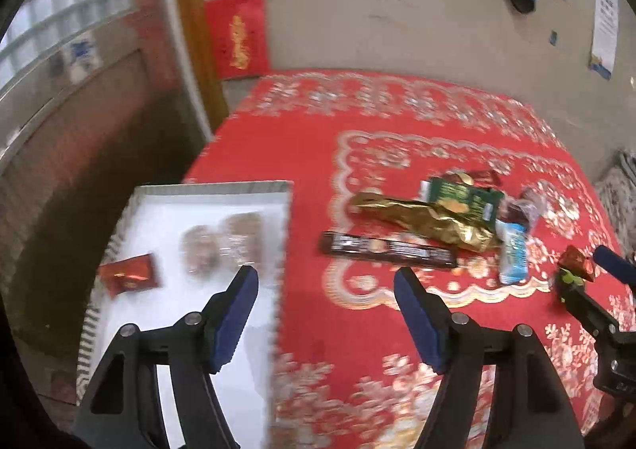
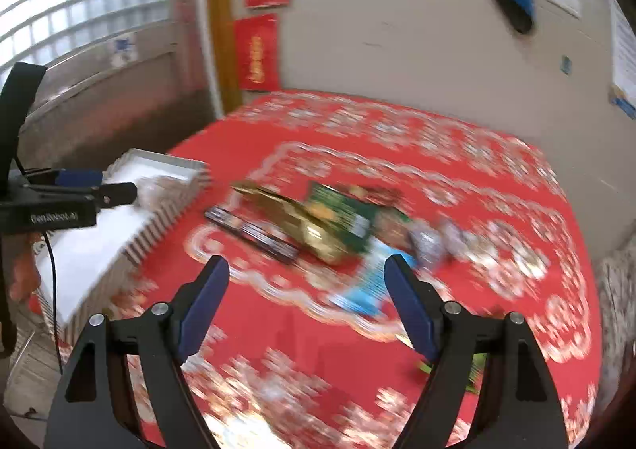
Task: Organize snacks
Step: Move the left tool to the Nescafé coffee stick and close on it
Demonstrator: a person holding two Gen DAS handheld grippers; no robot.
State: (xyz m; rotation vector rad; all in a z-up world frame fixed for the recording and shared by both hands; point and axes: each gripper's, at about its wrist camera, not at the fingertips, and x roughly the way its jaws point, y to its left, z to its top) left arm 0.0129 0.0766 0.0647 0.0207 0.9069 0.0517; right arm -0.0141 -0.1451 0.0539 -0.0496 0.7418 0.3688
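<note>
Hovering with jaws spread and empty, the left gripper (image 1: 326, 282) straddles the white tray (image 1: 210, 188) edge, where three snacks already lie, while the right gripper (image 2: 306, 270), equally empty, faces the snack pile (image 2: 318, 226) just ahead, likely its next pick.

Tray (image 1: 210, 188) left of snack pile (image 1: 433, 218); seemingly 3 snacks inside.

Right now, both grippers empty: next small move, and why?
Probably bring the right gripper down onto the light blue packet. It lies loose right ahead of the open, empty jaws, while the white tray has bare space.
</note>
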